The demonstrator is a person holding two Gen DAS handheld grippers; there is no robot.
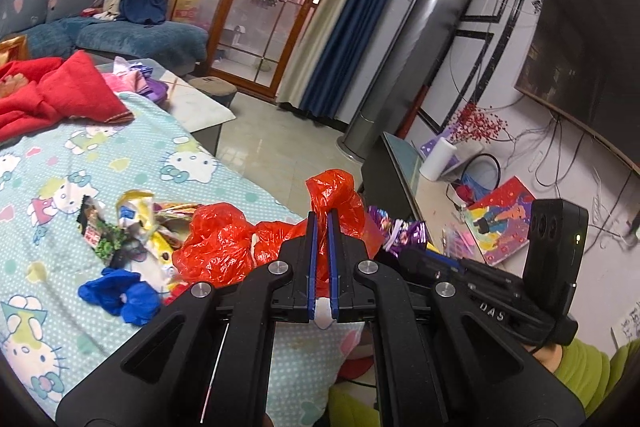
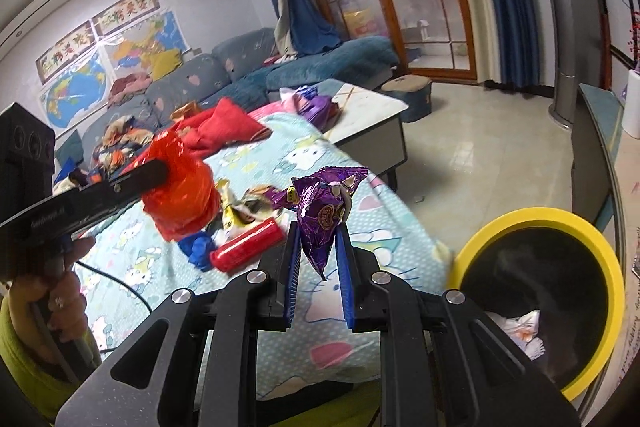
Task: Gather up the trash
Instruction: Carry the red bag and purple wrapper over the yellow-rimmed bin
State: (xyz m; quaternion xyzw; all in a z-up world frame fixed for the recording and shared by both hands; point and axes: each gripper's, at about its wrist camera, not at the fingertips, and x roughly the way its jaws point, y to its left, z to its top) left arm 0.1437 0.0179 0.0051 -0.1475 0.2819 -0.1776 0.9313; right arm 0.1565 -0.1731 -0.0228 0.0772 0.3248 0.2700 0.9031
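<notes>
My left gripper is shut on a crumpled red plastic bag, and a fold of the bag sticks up above the fingertips. In the right wrist view this bag hangs from the left gripper above the bed. My right gripper is shut on a purple foil wrapper, held point down over the bed's edge. That wrapper also shows at the right gripper beside the bag. A yellow-rimmed black bin stands to the lower right, with white trash inside.
Loose wrappers, a blue scrap and a red cylinder lie on the cartoon-cat sheet. Beyond it are red cloth, a low table and a sofa. A glass-topped stand runs along the right wall.
</notes>
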